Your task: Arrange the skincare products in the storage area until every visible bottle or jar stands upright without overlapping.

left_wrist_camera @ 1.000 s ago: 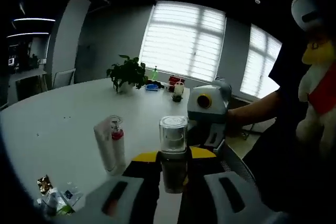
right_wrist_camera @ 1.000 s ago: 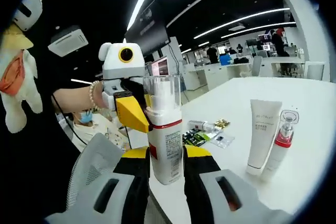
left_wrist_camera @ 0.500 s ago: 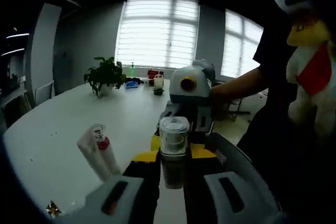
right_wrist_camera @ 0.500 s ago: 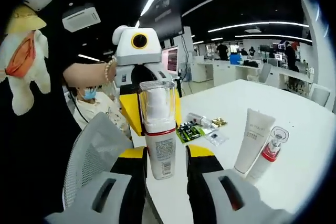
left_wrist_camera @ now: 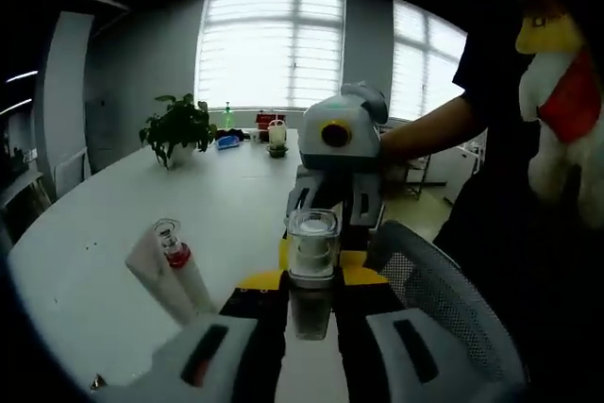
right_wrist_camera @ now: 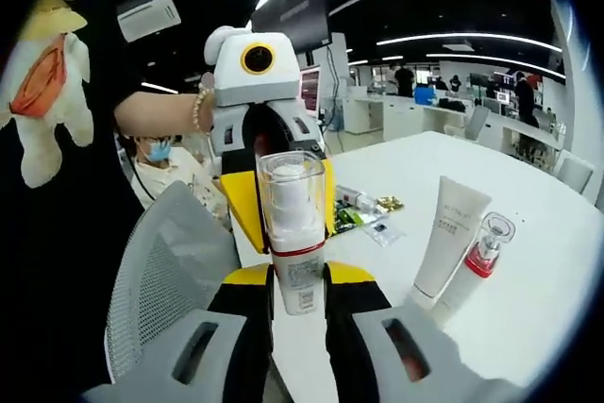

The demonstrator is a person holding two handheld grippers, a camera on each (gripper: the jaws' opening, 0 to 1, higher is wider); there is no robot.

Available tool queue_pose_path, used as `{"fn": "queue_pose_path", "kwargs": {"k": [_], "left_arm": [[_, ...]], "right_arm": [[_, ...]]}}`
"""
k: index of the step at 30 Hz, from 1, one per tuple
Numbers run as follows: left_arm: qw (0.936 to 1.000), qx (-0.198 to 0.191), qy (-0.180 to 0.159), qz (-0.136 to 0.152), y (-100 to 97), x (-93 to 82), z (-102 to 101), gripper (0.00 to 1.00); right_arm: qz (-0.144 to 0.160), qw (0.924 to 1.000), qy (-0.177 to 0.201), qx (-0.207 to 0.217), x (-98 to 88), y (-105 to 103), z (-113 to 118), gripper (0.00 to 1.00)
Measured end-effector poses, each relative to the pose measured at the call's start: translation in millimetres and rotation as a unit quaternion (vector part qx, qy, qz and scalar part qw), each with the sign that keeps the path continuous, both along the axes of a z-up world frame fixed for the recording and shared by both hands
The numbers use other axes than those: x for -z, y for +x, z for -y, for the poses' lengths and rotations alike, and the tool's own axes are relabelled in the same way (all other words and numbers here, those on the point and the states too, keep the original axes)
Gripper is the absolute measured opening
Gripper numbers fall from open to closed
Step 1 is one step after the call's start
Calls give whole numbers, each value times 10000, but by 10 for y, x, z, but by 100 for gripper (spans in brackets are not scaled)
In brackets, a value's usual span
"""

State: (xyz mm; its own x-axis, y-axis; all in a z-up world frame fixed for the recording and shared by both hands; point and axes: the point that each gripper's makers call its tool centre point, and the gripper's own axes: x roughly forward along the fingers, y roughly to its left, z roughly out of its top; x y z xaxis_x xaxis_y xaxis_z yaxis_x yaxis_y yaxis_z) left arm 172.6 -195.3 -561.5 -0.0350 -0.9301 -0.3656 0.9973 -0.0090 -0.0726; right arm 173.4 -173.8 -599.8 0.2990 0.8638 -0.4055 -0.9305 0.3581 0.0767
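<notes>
Left gripper (left_wrist_camera: 311, 313): fingers closed on clear-capped bottle (left_wrist_camera: 311, 257), held upright in air above tabletop (left_wrist_camera: 104, 261) edge.
Right gripper (right_wrist_camera: 298, 304): fingers closed on same bottle, label end (right_wrist_camera: 300, 280); opposing grip.
White tube (right_wrist_camera: 449, 238): standing on cap, leaning.
Red-collared bottle (right_wrist_camera: 479, 261): touching tube, tilted.
Sachets (right_wrist_camera: 363, 214): loose behind.
Status: bottle unplaced; tube-and-bottle pair overlapping; task judged early.

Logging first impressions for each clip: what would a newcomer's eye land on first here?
Most striking is the clear-capped pump bottle, held upright between both hand-held grippers: the right one grips its base while the left one faces it from behind. To the right on the white table, a white tube and a red-collared bottle stand together. A stuffed duck hangs at the upper left.
</notes>
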Motion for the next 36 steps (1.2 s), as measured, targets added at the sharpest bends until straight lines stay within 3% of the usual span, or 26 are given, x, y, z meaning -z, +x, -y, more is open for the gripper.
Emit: {"fn": "queue_pose_path", "kwargs": {"k": [13,36], "left_arm": [[10000,-8,-22,-35,108,205,112,16],[9990,-287,333,-4,436,936,171,16]], "right_arm": [[-110,9994,-289,161,229,134,146,20],[-163,9958,-860,282,835,394,264,20]]}}
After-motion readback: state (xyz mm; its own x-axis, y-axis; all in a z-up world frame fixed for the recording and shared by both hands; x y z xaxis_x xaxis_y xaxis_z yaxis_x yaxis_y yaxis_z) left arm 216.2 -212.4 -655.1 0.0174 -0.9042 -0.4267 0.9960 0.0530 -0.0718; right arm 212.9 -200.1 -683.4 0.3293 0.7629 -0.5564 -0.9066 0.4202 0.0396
